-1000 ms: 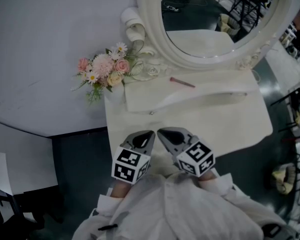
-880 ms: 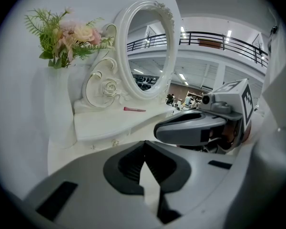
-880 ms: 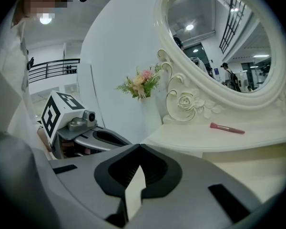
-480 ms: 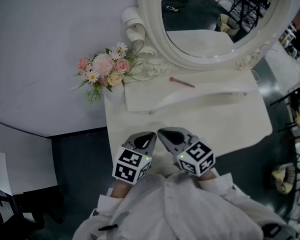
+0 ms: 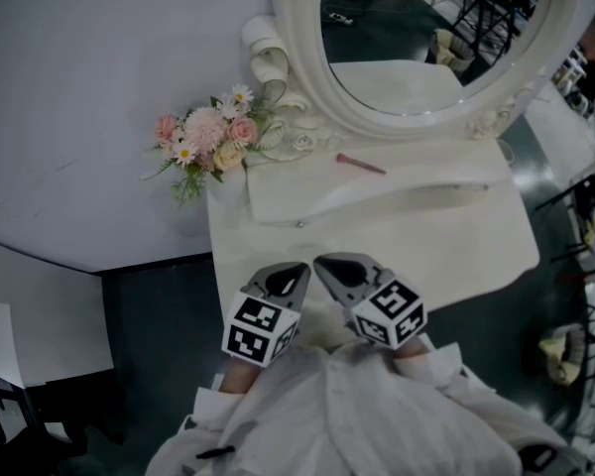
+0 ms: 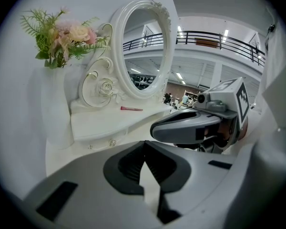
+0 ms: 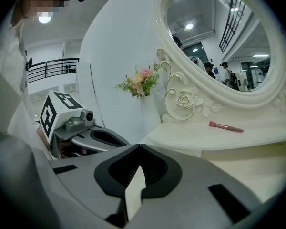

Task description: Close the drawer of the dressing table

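The white dressing table [image 5: 426, 241] carries a raised shelf [image 5: 278, 191], and a small drawer knob [image 5: 299, 224] shows on its front. In the left gripper view the drawer front [image 6: 102, 138] under the shelf looks nearly flush; I cannot tell whether it stands out. My left gripper [image 5: 299, 267] and right gripper [image 5: 319, 262] hover side by side over the table's near edge, tips almost touching, well short of the shelf. Both are shut and hold nothing: in their own views the left gripper [image 6: 145, 145] and the right gripper [image 7: 139, 147] show their jaws meeting.
A big oval mirror [image 5: 426, 38] in a carved white frame stands at the back. A pink and white flower bunch [image 5: 206, 139] sits in a vase at the back left corner. A pink stick [image 5: 362, 164] lies on the shelf. Dark floor surrounds the table.
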### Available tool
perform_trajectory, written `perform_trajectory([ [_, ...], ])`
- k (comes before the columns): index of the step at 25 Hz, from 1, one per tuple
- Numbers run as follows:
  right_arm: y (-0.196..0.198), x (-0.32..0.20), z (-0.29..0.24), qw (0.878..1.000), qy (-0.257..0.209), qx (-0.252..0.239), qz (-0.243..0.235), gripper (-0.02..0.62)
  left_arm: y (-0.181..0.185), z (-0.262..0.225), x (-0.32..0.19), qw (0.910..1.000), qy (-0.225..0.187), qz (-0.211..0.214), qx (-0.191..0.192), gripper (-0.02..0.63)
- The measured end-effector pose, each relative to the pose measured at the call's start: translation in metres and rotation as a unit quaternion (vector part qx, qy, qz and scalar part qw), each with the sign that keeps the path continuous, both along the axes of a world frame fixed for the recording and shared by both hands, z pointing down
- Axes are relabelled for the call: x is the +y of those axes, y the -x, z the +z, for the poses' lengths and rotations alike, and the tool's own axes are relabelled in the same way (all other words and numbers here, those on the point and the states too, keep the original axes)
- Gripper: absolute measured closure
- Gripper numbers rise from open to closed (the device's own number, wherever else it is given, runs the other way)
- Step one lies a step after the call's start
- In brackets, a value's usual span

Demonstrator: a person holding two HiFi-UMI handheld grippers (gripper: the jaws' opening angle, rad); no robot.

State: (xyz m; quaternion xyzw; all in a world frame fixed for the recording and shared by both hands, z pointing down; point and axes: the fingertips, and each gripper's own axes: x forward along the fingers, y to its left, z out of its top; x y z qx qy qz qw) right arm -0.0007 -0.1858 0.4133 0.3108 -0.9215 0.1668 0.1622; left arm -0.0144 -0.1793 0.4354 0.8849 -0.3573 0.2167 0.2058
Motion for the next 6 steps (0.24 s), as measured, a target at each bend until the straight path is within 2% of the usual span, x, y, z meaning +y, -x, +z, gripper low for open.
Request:
perform_trajectory([
  [6, 0.0069, 0.0058, -0.0039, 1.000, -0.002, -0.010, -0.015, 0.589, 0.0028, 0.0022, 0.0043, 1.0000, 0.005, 0.000, 0.003, 0.600],
])
